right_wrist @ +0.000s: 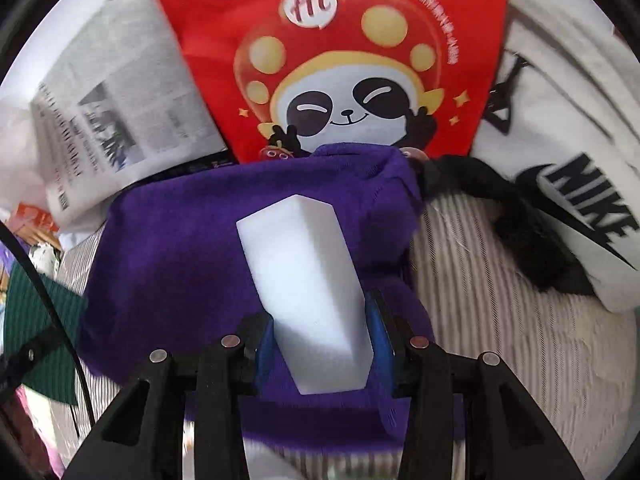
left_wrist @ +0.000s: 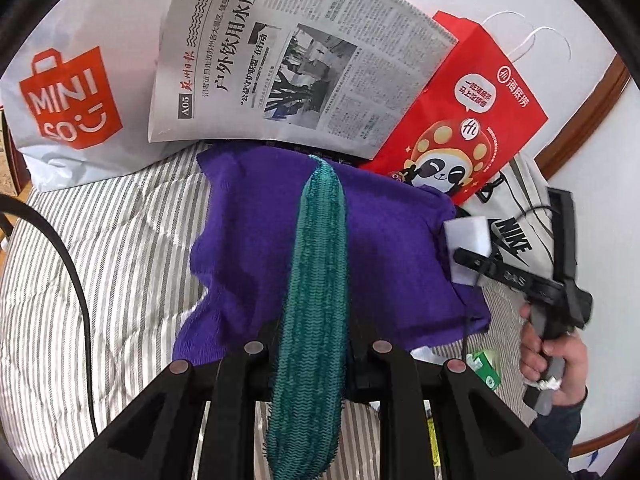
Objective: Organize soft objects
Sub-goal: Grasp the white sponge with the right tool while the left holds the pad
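Above the purple knit cloth on the striped bedding, my right gripper pinches a white foam block between its blue pads, while my left gripper, nearly closed, clamps a teal knit strip.

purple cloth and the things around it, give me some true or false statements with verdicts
1. The left tongs grip a teal knitted strip. True.
2. The right tongs are empty. False: they grip a white foam block.
3. The purple cloth lies on a striped quilt. True.
4. The red bag shows a cat. False: it shows a panda.
5. A newspaper lies beyond the purple cloth. True.
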A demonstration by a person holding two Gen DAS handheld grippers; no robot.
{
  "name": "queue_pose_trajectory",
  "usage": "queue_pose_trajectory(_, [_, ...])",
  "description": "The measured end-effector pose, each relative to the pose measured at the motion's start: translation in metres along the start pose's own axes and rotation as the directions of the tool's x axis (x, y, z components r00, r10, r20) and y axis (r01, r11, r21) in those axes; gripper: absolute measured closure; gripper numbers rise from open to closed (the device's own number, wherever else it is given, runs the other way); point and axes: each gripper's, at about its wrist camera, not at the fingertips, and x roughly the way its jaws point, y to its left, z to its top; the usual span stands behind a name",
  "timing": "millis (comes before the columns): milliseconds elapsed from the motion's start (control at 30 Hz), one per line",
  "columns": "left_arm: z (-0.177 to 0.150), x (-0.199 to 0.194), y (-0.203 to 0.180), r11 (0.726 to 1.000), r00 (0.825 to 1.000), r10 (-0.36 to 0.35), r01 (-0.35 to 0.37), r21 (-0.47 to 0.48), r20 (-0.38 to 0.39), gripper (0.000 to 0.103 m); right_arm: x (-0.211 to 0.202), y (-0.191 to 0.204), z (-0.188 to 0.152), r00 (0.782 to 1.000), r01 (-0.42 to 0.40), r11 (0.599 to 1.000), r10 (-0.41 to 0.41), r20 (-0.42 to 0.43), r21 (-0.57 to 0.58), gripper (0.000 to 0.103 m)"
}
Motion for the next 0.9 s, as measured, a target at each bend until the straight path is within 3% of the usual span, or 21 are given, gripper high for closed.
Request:
queue_pose_trajectory(267, [0.008,0.012,0.001,1.000,1.000,0.002,-0.002,0.012,-0.013,0.085,0.046,0.002,0.026,0.998,0.004,1.000,-0.004,-0.062,0.002,0.064])
queue_pose_trajectory(533, [0.018,0.021,0.003,1.000,1.000,-0.018,0.018,0.007,-0.015,0.085,0.045,-0.005,0.034,0.999,0.000,1.000,0.001,-0.036,0.031,0.065])
queue_pose_trajectory(633, [0.026,0.026,0.002,0.999,0.999,-0.034,0.034,0.006,-0.016,0.085,0.052,-0.006,0.037,0.998,-0.013,0.999,0.015,-0.063,0.032,0.065])
queue_pose_trajectory(833, [0.036,0.038,-0.003,0.998,0.998,-0.065,0.065,0.001,-0.019,0.085,0.055,-0.001,0.029,0.998,0.011,1.000,-0.013,-0.060,-0.027,0.044])
queue_pose_trajectory(900, [0.038,0.041,-0.005,0.997,0.997,-0.076,0.076,0.012,-0.016,0.085,0.050,-0.001,0.026,0.998,0.004,0.999,-0.006,-0.056,-0.036,0.043])
